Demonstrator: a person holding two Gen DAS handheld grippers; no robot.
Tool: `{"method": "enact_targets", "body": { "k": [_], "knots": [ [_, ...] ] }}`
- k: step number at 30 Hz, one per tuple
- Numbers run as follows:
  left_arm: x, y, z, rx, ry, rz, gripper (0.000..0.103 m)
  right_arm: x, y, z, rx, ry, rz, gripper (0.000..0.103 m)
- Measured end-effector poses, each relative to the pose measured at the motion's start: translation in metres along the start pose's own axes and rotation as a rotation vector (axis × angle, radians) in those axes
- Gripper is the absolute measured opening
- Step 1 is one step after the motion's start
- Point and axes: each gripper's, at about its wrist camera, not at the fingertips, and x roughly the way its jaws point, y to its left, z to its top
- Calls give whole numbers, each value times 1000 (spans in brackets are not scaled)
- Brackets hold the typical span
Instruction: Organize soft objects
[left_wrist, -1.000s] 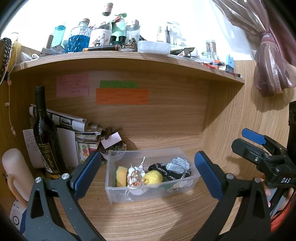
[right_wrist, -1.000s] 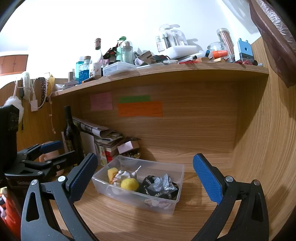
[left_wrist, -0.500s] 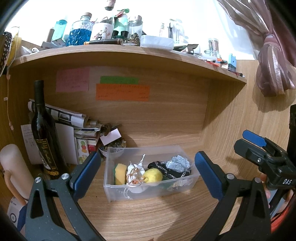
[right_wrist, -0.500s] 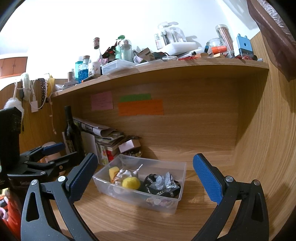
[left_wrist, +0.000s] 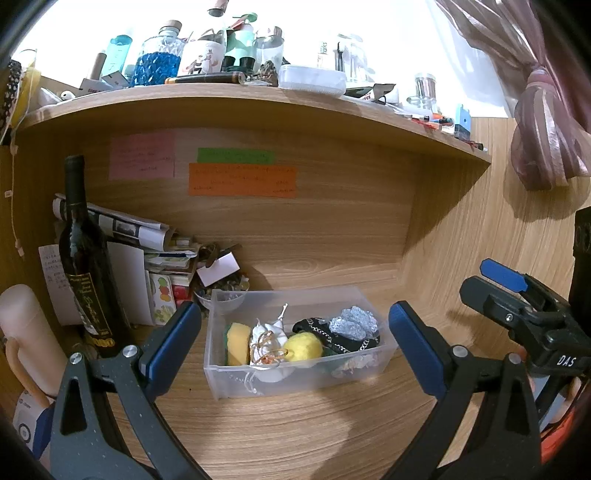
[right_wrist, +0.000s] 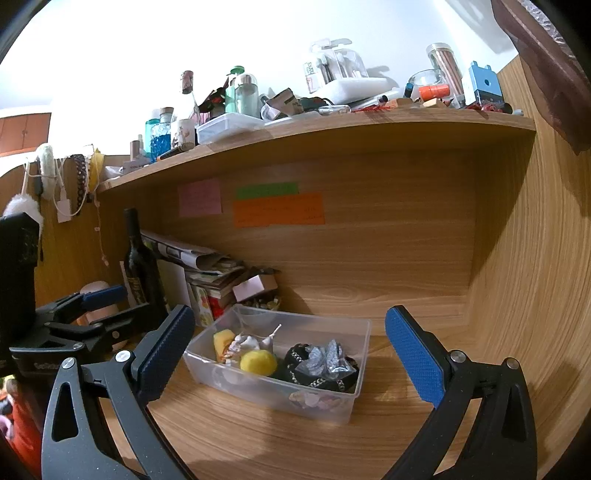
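A clear plastic bin (left_wrist: 384, 352) stands on the wooden desk, also in the right wrist view (right_wrist: 364, 334). In it lie a yellow sponge (left_wrist: 237, 342), a white cloth bundle with string (left_wrist: 266, 341), a yellow ball (left_wrist: 303, 346), a black item with a chain (left_wrist: 334, 341) and a crumpled silver piece (left_wrist: 352, 322). My left gripper (left_wrist: 294, 338) is open and empty, held in front of the bin. My right gripper (right_wrist: 290, 345) is open and empty, in front of the bin from the right.
A dark wine bottle (left_wrist: 83, 266) and a stack of papers and boxes (left_wrist: 162, 266) stand left of the bin. A small bowl (left_wrist: 225, 295) sits behind the bin. A crowded shelf (left_wrist: 258, 99) runs overhead. The wooden side wall (right_wrist: 535, 277) closes the right.
Both views have tilted down slightly and the bin sits a little higher and closer. Both grippers stay open and empty.
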Motion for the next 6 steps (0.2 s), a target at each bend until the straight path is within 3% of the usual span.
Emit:
{"method": "enact_targets", "body": {
  "k": [6],
  "knots": [
    [1, 0, -1, -8, 5, -2, 103, 2, -1, -1, -1, 5, -1, 103]
  ]
}}
